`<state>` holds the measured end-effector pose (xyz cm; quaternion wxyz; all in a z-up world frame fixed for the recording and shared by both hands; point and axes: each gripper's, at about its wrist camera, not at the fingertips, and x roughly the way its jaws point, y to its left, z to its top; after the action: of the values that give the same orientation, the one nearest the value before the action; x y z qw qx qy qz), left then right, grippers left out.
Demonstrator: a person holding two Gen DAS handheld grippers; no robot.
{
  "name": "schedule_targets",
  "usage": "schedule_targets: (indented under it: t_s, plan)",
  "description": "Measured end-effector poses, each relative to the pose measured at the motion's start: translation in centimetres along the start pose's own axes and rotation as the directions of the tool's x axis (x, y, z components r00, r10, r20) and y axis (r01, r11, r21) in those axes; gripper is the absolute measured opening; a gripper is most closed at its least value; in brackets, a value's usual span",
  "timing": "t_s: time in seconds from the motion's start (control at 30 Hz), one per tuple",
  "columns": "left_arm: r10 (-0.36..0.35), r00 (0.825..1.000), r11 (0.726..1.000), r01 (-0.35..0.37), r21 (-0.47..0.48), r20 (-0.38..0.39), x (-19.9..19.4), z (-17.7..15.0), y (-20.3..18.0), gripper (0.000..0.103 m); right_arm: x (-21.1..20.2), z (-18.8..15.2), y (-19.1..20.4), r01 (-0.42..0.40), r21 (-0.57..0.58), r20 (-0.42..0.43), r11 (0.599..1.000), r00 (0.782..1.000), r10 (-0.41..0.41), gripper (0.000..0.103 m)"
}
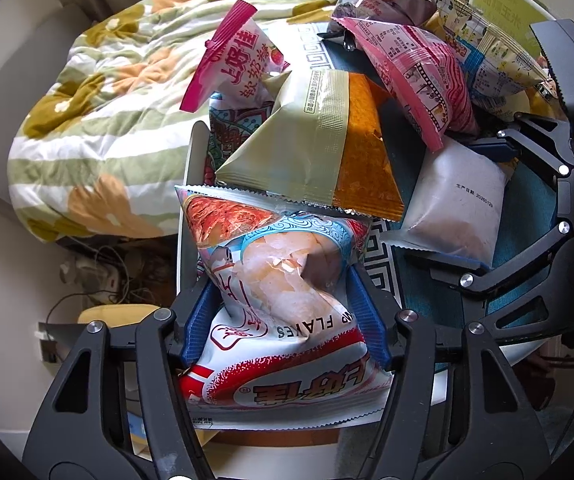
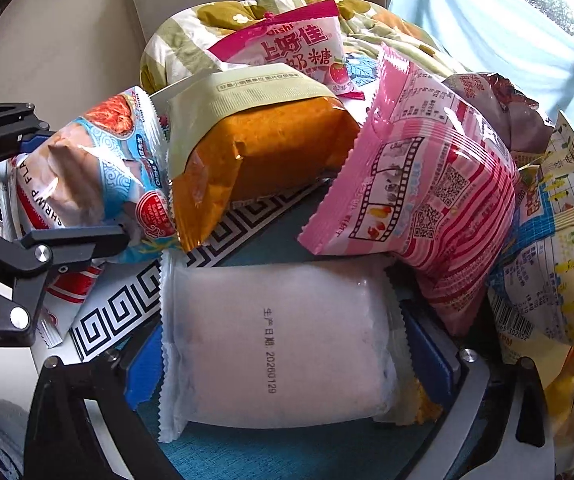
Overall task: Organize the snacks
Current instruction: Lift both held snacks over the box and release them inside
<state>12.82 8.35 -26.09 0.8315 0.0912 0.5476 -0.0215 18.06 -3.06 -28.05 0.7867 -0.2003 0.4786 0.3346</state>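
Observation:
My left gripper (image 1: 285, 312) is shut on a shrimp flakes bag (image 1: 271, 280), its blue pads squeezing the bag's sides at the table's near edge; the bag also shows in the right wrist view (image 2: 87, 172). My right gripper (image 2: 283, 340) is shut on a white frosted packet (image 2: 283, 344) with a printed date, lying on the table; it shows in the left wrist view (image 1: 459, 204) too. An orange and green packet (image 1: 327, 152) leans over the shrimp bag. A pink packet (image 2: 419, 184) overlaps the white one.
A teal table mat with a black-and-white key border (image 2: 127, 308) lies under the snacks. A strawberry candy bag (image 1: 235, 60), a yellow corn bag (image 2: 559, 248) and a purple bag (image 1: 383, 4) sit around. A floral quilt (image 1: 99, 120) lies beyond the table.

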Motion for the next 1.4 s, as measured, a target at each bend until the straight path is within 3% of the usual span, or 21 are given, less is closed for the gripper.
schedule_targets:
  t_s: [0.1,0.17,0.5,0.83,1.03,1.2,1.3,1.4]
  plan:
    - [-0.010,1.000,1.000,0.010,-0.007,0.001,-0.3,0.0,0.1,0.055,-0.8,-0.5,0.5,-0.007,0.008,0.013,1.000,1.000,0.007,0.076]
    - [-0.021,1.000,1.000,0.021,-0.012,0.006,-0.6,-0.2,0.1,0.054,-1.1,-0.7,0.5,-0.015,0.021,0.009,1.000,1.000,0.015,0.074]
    - [-0.031,0.997,0.999,0.033,-0.023,0.069,-4.9,-0.6,0.6,0.052,-5.6,-1.8,2.1,0.012,0.088,0.046,0.996,0.999,-0.016,0.072]
    - [-0.124,0.974,0.992,0.126,0.003,0.191,-12.0,1.6,-1.3,0.052,-15.4,-2.8,1.7,0.066,0.257,0.133,0.964,0.986,-0.102,0.072]
    - [-0.204,0.938,0.979,0.193,0.068,0.281,-15.8,6.7,-6.0,0.052,-22.8,-4.1,-2.5,0.125,0.375,0.189,0.918,0.960,-0.208,0.072]
    - [-0.284,0.904,0.958,0.256,0.127,0.320,-17.5,11.9,-12.3,0.052,-27.9,-6.7,-8.3,0.201,0.471,0.188,0.859,0.929,-0.320,0.072]
    - [-0.327,0.893,0.945,0.301,0.129,0.311,-17.6,14.8,-16.7,0.052,-29.9,-8.7,-12.5,0.239,0.530,0.155,0.813,0.916,-0.370,0.072]
    - [-0.366,0.887,0.930,0.341,0.135,0.280,-17.0,17.3,-21.7,0.052,-31.0,-10.8,-16.4,0.242,0.574,0.124,0.782,0.919,-0.375,0.072]
